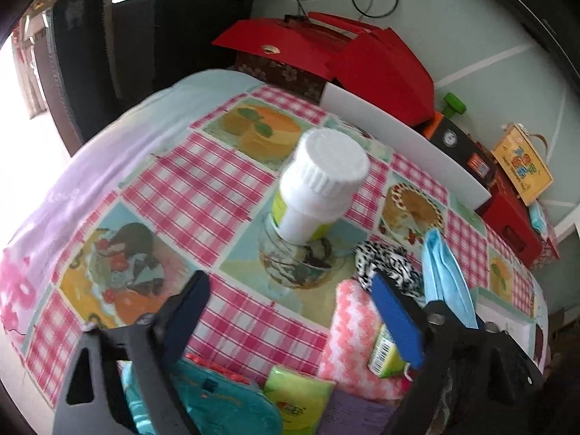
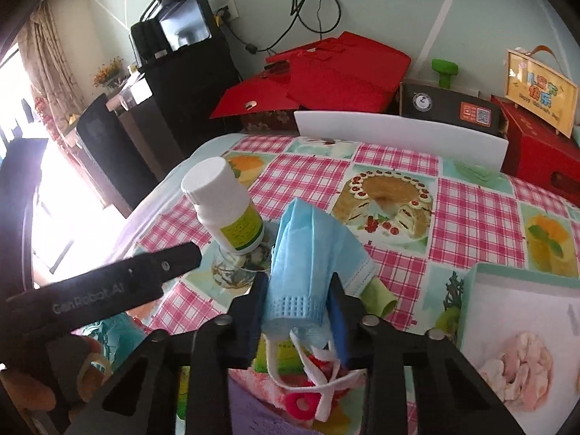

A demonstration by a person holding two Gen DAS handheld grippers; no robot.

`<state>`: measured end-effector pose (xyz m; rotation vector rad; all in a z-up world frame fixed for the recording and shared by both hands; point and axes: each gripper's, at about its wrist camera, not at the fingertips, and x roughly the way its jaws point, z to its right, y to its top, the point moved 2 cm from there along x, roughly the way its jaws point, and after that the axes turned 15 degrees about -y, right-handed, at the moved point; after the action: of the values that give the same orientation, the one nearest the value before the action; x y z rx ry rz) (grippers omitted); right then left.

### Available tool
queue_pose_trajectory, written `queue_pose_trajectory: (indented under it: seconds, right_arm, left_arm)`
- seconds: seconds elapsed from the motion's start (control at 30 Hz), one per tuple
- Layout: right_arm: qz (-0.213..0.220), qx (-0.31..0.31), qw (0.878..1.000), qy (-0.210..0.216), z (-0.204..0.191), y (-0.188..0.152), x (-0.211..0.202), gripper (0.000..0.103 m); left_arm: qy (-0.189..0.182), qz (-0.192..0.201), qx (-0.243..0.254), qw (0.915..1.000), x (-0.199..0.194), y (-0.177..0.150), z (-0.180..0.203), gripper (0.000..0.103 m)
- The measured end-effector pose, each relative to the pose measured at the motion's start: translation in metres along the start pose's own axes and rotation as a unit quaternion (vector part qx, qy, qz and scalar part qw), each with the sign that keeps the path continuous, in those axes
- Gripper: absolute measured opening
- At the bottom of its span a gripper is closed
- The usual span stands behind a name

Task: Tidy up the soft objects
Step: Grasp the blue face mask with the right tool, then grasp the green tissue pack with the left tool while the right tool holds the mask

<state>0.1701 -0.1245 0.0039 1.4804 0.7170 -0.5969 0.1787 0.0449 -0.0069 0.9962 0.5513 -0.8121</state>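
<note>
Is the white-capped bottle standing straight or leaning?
Leaning: the bottle sits base-down in a glass jar, its cap tilted well off vertical.

left claw (image 1: 290, 311): jaws apart, nothing between | right claw (image 2: 297, 301): clamped, apparently firmly, tilted down

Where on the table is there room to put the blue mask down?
The mask is in the right claw. Free cloth lies between the white bottle and the white board. The near edge is crowded: pink cloth, teal pouch, zebra scrunchie.
</note>
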Motion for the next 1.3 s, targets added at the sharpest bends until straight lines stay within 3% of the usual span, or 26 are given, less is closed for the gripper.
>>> queue_pose_trajectory:
  seconds: [0.23,0.37,0.53,0.77,1.07,1.3]
  right_arm:
    - [-0.003,0.026,1.000,0.009,0.017,-0.007,-0.005,0.018]
    - [-0.001,0.050,0.999,0.011,0.032,-0.011,-0.011,0.014]
    - [0.006,0.069,0.998,0.009,0.047,-0.015,-0.022,0.013]
    - [-0.007,0.087,0.996,-0.001,0.065,-0.029,-0.024,0.013]
    - [-0.024,0.093,0.995,-0.013,0.077,-0.045,-0.023,0.013]
    - [-0.031,0.097,0.995,-0.014,0.081,-0.048,-0.021,0.013]
  left_arm:
    - [-0.053,-0.011,0.016,0.9984,0.001,-0.005,0.017,0.077]
    - [-0.066,-0.009,0.051,0.9965,-0.003,-0.008,0.036,0.077]
    - [-0.091,-0.046,0.071,0.9923,0.013,-0.017,0.053,0.077]
    - [-0.084,-0.079,0.099,0.9883,0.031,-0.032,0.069,0.077]
    - [-0.054,-0.093,0.127,0.9861,0.045,-0.042,0.079,0.076]
    - [-0.033,-0.107,0.136,0.9844,0.058,-0.047,0.078,0.062]
